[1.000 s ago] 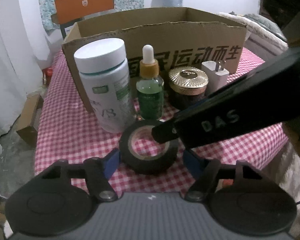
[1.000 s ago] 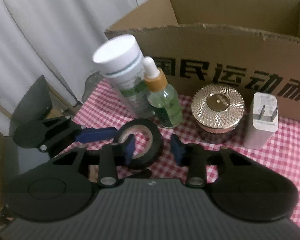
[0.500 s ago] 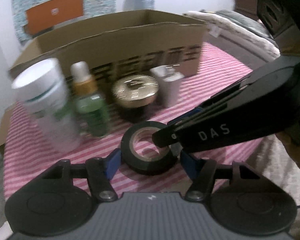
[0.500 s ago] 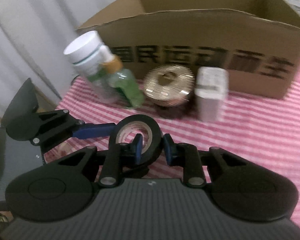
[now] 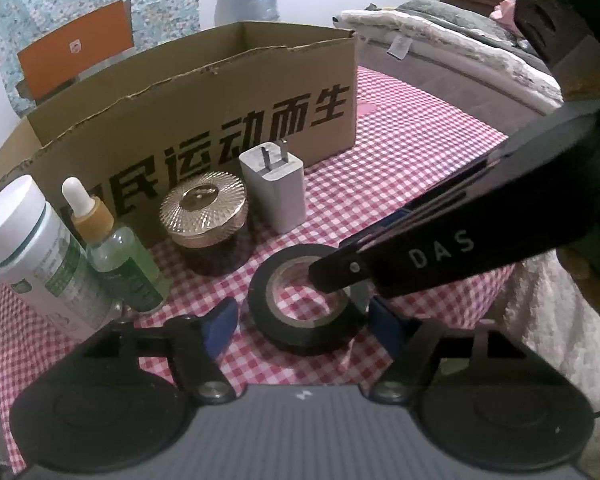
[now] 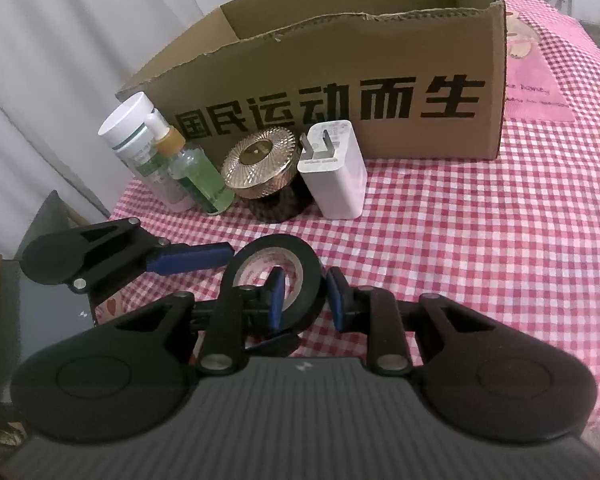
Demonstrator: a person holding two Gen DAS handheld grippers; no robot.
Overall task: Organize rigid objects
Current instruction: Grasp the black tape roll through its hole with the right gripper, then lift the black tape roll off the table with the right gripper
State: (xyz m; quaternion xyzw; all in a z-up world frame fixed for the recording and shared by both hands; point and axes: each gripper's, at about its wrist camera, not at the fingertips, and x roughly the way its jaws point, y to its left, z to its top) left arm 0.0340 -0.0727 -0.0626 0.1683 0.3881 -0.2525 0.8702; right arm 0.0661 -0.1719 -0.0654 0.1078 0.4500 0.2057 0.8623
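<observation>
The tape roll [image 6: 277, 280] is lying on the checked cloth [image 6: 460, 240] before the box [image 6: 340, 92]. The right gripper [image 6: 304, 294] is pinching its wall; the left gripper [image 5: 300, 320] is opening around it untouching. One-sided hold is risking the roll swinging loose.

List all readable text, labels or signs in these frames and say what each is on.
"国民运动而生": printed in black on the front of the cardboard box.
"DAS": white letters on the side of the right gripper, seen from the left wrist view.
White bottle label: too small to read.
Dropper bottle label: too blurred to read.
Pink patch on the cloth: writing too blurred to read.
Orange box logo: too small to read.
</observation>
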